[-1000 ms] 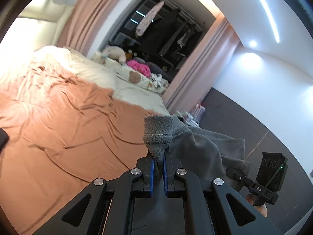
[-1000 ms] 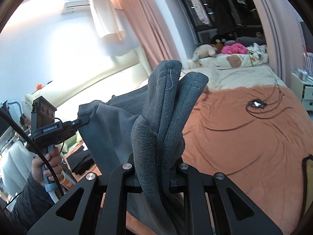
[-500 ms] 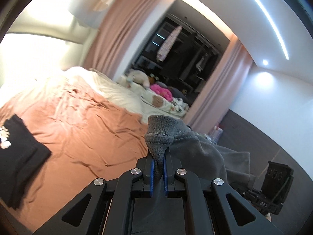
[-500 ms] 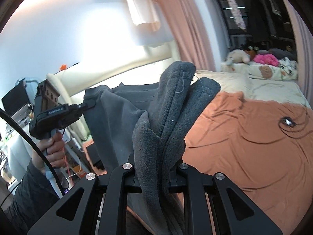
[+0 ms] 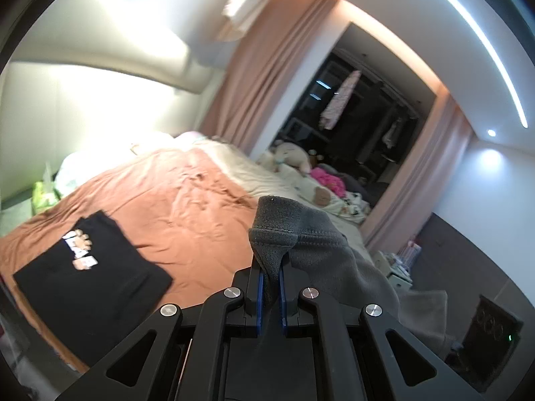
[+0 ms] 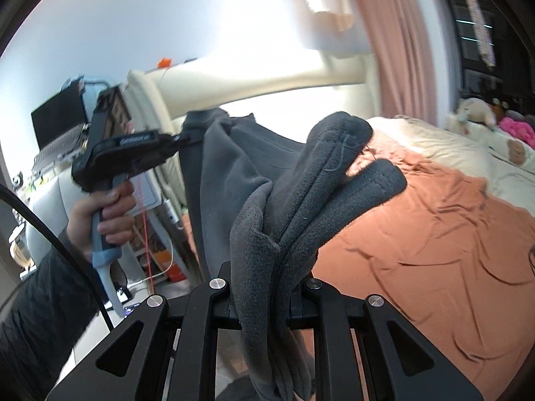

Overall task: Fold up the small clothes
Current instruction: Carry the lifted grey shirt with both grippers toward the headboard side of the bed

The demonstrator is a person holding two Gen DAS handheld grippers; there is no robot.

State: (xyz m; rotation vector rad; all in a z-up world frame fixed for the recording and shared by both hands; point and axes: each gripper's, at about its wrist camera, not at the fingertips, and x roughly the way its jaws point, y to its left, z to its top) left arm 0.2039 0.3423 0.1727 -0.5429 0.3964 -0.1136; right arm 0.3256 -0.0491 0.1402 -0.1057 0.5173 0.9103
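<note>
A grey fleece garment point(image 5: 317, 244) hangs in the air between both grippers, above the edge of a bed with an orange sheet point(image 5: 187, 207). My left gripper point(image 5: 270, 267) is shut on one hemmed corner, which sticks up between the blue pads. My right gripper point(image 6: 267, 287) is shut on a thick bunch of the same grey fleece garment point(image 6: 301, 200), whose folds hide the fingertips. In the right wrist view a hand holds the left gripper point(image 6: 187, 138) at the left, with the cloth stretched from it.
A folded black shirt with a print point(image 5: 87, 274) lies on the orange sheet at the near left. Soft toys and pink cloth point(image 5: 321, 177) sit at the far end of the bed. A shelf with clutter point(image 6: 150, 240) stands beside the bed.
Both grippers have swung sideways with the grey garment held between them. The folded black shirt has come into the left wrist view, and the right wrist view has rolled.
</note>
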